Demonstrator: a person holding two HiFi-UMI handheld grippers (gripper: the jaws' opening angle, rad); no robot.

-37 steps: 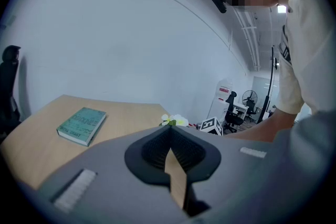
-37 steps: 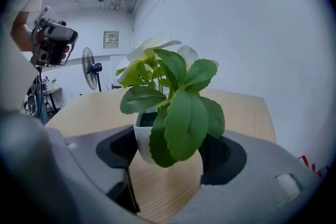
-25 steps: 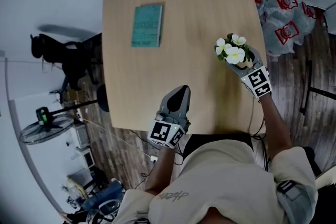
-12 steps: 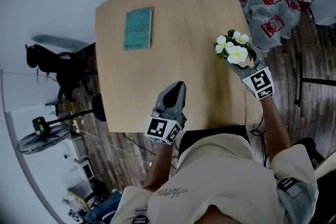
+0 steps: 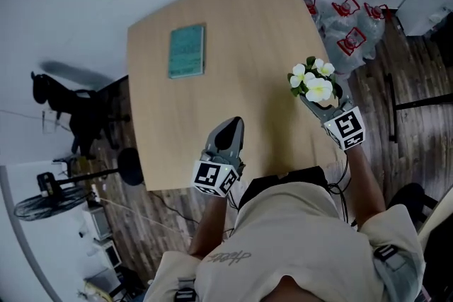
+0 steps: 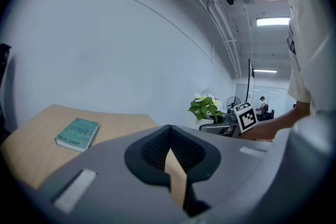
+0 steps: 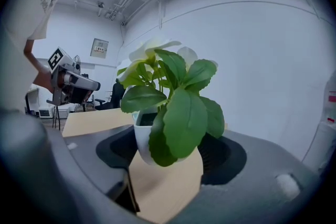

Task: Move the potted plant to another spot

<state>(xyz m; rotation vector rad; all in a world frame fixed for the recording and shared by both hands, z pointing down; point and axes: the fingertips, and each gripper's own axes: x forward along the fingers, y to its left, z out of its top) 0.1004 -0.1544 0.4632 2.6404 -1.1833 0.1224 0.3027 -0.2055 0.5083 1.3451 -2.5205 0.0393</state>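
Gripping the potted plant [image 7: 173,113] by its white pot between the widely spread jaws of the right tongs [image 5: 316,98], apparently just clear of the desk [image 5: 233,32] so as to carry without dragging. With the left tongs [image 5: 231,125] closed together and empty, well apart from the plant, probably to leave the path free.

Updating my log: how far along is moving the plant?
Done: the right gripper grips the potted plant by its white pot. In hand: it holds it near the right edge of the table. Left: setting it down elsewhere. The left gripper is shut, empty.
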